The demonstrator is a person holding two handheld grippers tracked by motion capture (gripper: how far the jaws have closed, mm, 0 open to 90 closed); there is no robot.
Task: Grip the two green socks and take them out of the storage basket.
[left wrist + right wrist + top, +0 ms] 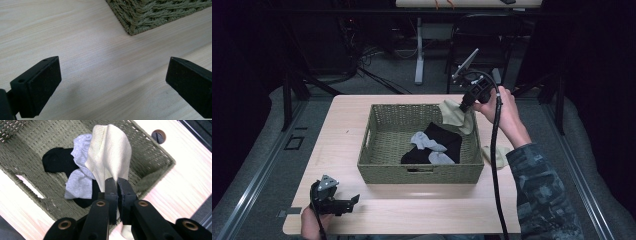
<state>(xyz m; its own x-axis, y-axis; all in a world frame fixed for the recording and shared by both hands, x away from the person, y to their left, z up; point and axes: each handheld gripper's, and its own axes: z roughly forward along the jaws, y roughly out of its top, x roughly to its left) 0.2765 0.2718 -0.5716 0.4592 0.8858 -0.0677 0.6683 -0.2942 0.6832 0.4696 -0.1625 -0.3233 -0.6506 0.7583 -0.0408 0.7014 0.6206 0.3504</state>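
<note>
A woven green basket (382, 165) stands mid-table and holds a black sock (444, 137) and grey socks (426, 141). My right gripper (465, 106) is shut on a cream sock (458, 116), which hangs over the basket's far right corner. In the right gripper view the cream sock (110, 152) drapes from the closed jaws of my right gripper (117, 183) above the grey socks (77, 182) and the black sock (56, 161). My left gripper (354, 200) rests open near the table's front left edge, nothing between its fingers (37, 87). A basket corner (150, 15) lies beyond.
Another cream sock (494, 154) lies on the table to the right of the basket. The wooden table (342, 135) has bare room left of and in front of the basket. A round hole cover (158, 136) sits in the tabletop. Chair and desk legs stand behind.
</note>
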